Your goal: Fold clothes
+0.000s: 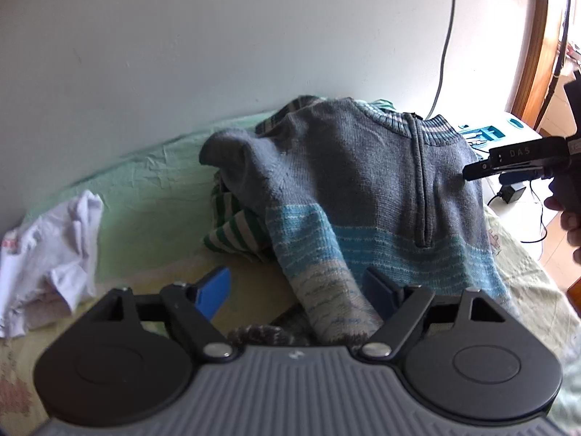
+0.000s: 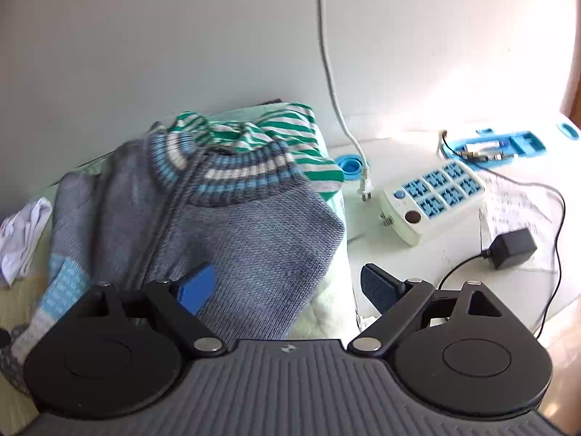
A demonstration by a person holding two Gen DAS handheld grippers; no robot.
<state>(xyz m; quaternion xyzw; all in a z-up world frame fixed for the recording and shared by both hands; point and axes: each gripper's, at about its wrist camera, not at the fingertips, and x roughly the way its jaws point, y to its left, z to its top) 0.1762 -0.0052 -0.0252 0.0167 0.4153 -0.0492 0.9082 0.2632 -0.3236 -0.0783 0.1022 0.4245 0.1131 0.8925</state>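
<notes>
Working with both hands free, we have our left gripper (image 1: 296, 290) and right gripper (image 2: 287, 285) spread wide with nothing clamped: the jaws are released, though a sleeve of the sweater (image 1: 363, 167) runs up between the left fingers without being pinched. The sweater, grey knit with pale blue bands and a half zip, lies face up on the bed (image 1: 145, 189), draped over a green striped shirt (image 2: 308, 145) that props its collar end higher than the hem. We judge it is laid out this way so the front stays flat and the sleeves can be brought inward; no fold looks finished yet. A crumpled white garment (image 1: 54, 247) waits well apart, near the left edge of the bed. Beside the bed, a white bench (image 2: 435, 254) carries a power strip (image 2: 432, 200), a black adapter (image 2: 514, 249) and a printed sheet of paper (image 2: 515, 210) whose text is too small to read. On the right gripper's side, seen from the left wrist, the letters "DAS" are legible.
</notes>
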